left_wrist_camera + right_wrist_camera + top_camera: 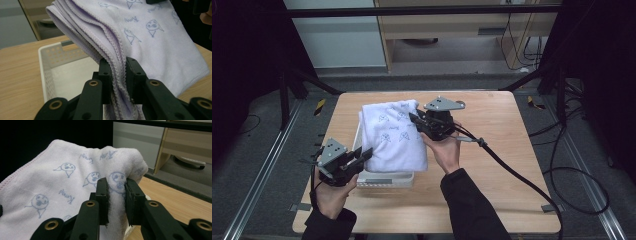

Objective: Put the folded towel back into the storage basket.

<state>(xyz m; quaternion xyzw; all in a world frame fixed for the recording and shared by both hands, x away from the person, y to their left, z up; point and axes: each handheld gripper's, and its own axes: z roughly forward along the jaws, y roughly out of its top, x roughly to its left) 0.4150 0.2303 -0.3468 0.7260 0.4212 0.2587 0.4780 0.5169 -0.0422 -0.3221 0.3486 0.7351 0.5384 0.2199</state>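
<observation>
Two dark-sleeved arms reach forward; the left gripper (pixel 365 155) and right gripper (pixel 415 119) are each clamped tight, angled toward one another.

My table and what sits on it

I work at a light wooden table (pixel 492 165) with rounded corners. A white perforated plastic basket (pixel 384 179) rests directly on it near my left side, its near rim close to the front edge. A black cable (pixel 512 170) trails across the wood on my right.
</observation>
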